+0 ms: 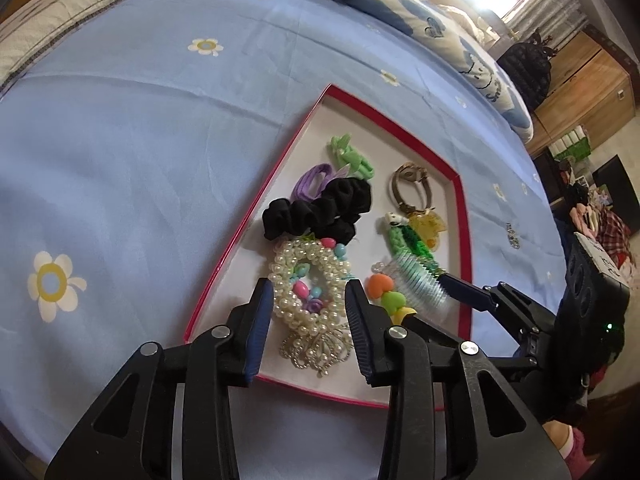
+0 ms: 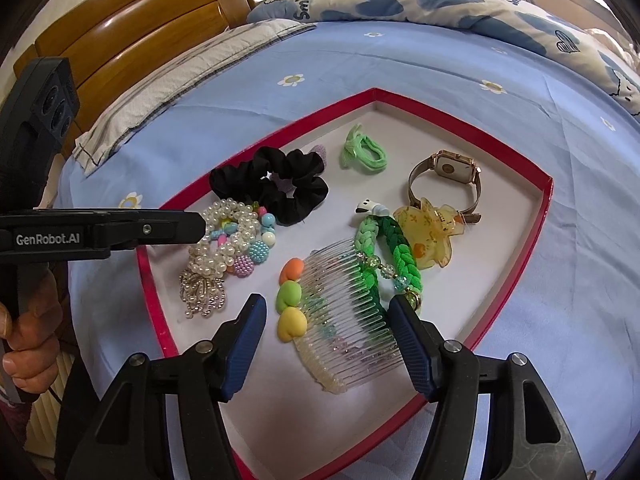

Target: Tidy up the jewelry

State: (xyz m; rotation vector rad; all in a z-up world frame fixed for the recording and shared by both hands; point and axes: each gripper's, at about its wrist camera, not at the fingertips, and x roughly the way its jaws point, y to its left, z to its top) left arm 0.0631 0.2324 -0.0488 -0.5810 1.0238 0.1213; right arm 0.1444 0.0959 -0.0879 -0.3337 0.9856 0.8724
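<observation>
A red-rimmed white tray (image 1: 464,216) (image 2: 546,208) lies on the blue bedsheet and holds jewelry. My left gripper (image 1: 308,304) (image 2: 200,224) is open, its pads on either side of a pearl bracelet (image 1: 316,280) (image 2: 224,240) with coloured beads that rests in the tray. My right gripper (image 2: 324,320) (image 1: 432,304) is open around a clear hair comb (image 2: 348,320) (image 1: 416,280) with three heart beads; the pads do not press it. Also in the tray are a black scrunchie (image 2: 276,184), a green hair tie (image 2: 364,152), a gold watch (image 2: 448,172), a yellow claw clip (image 2: 428,232) and a green braided bracelet (image 2: 396,248).
A purple hair tie (image 1: 312,180) peeks from behind the scrunchie. Pillows (image 2: 400,0) and a folded blanket (image 2: 160,92) lie at the head of the bed by the wooden headboard (image 2: 132,20). A person's hand (image 2: 28,328) grips the left tool. Open sheet (image 1: 120,160) spreads left of the tray.
</observation>
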